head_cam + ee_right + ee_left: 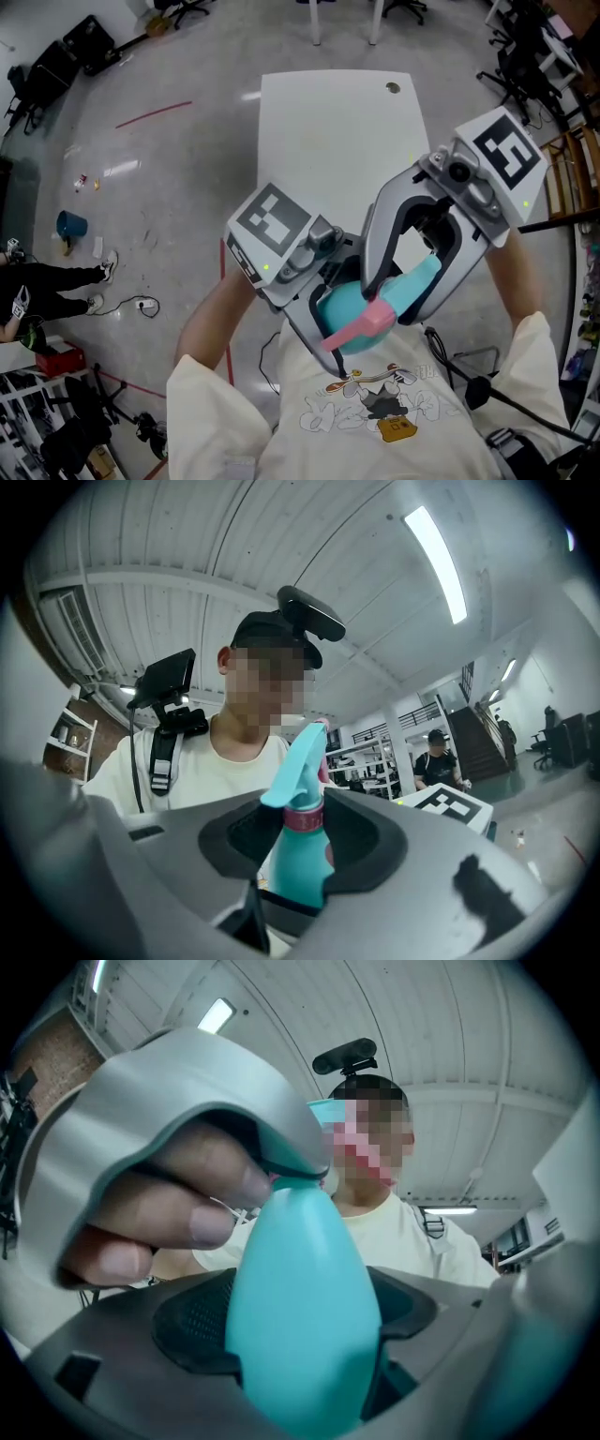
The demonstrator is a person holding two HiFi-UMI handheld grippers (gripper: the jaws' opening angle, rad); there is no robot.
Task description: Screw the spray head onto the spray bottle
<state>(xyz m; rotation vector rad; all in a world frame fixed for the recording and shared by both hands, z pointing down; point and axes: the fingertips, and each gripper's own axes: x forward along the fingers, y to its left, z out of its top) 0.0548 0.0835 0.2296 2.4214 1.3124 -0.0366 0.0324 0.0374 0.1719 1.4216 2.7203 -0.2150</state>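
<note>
left gripper [305, 1335]: jaws squeezed tight on blue-green bottle [300, 1269] | right gripper [305, 841]: jaws pinched spray head [298, 766] by its pink ring [304, 819] | shirt [309, 441]: cartoon picture

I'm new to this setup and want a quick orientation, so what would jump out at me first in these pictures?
A teal spray bottle is held up close to the person's chest, its body clamped in the left tool and its neck in the right tool. The spray head sits on top of it. Ahead stands a white table.
</note>
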